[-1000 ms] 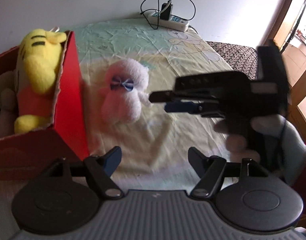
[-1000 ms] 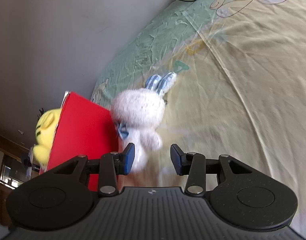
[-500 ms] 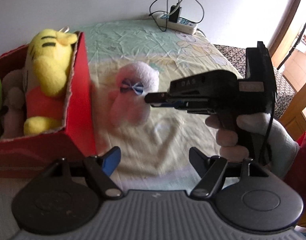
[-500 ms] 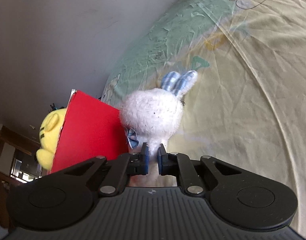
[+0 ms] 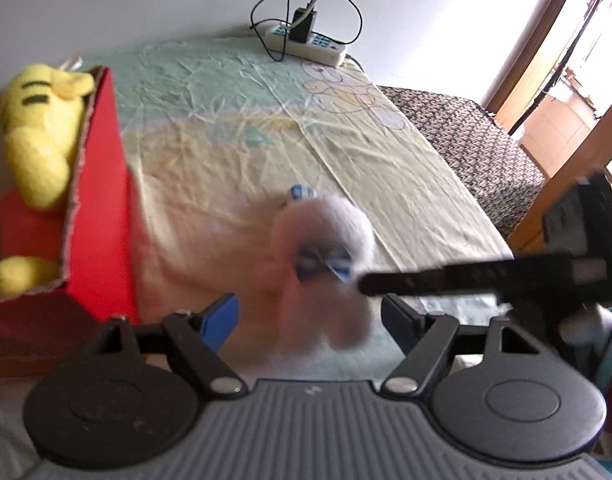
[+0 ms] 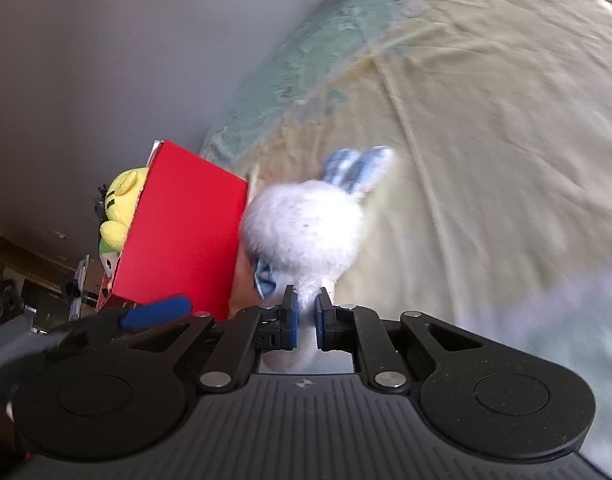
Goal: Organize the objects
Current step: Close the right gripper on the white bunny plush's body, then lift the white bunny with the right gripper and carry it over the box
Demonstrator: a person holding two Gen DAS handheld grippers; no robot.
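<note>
Two grippers over wrinkled yellow-green bedsheet (image 5: 386, 152); right gripper (image 6: 306, 316) clamped on white bunny (image 6: 306, 232); left gripper (image 5: 310, 320) jaws opening around it.

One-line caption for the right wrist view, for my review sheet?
Right gripper shut on a white plush bunny above the bedsheet, beside a red box holding a yellow plush.

I see a white plush rabbit (image 6: 306, 228) with blue-and-white checked ears and bow. The box (image 5: 101, 208) at left is red; the plush (image 5: 37, 148) inside is yellow with black stripes. The sheet (image 5: 386, 160) is pale yellow, green farther away.
</note>
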